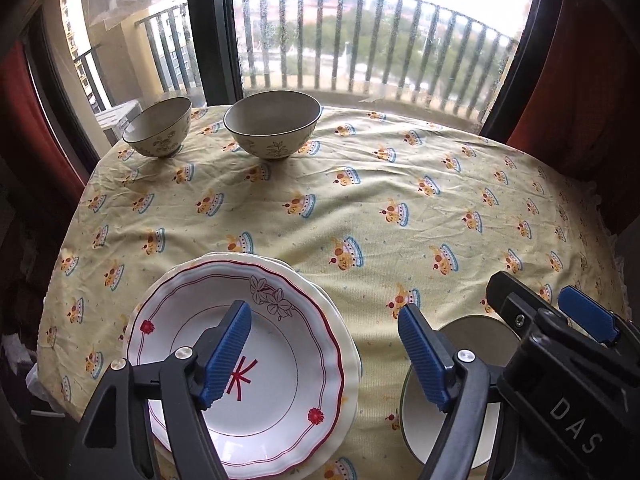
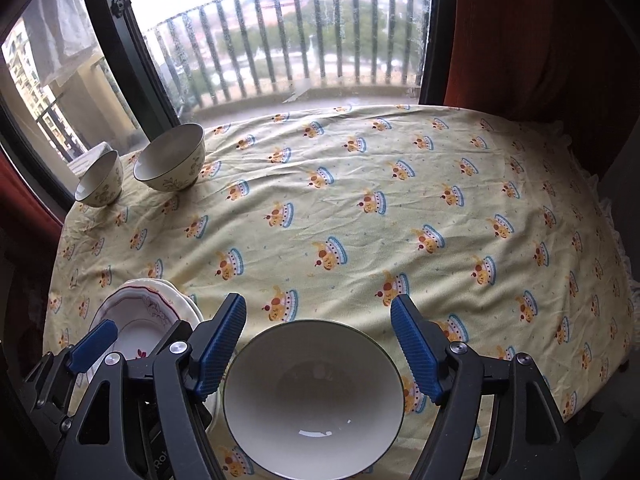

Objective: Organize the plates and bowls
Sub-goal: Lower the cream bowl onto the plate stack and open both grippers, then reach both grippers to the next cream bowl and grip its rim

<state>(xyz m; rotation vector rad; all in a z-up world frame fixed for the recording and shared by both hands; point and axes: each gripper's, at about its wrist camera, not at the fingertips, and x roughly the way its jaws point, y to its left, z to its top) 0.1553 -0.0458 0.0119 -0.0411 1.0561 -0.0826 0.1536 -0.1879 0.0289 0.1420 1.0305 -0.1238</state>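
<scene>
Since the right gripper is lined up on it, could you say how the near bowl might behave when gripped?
The near bowl looks glazed, so its rim is probably slippery and chip-prone. It seems rigid, and its curved wall may slide between the right gripper pads.

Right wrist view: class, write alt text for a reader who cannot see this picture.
An open right gripper hovers over an empty white bowl on a yellow patterned tablecloth. Stacked plates lie at the near left, and two more bowls stand at the far left by a balcony window.
</scene>
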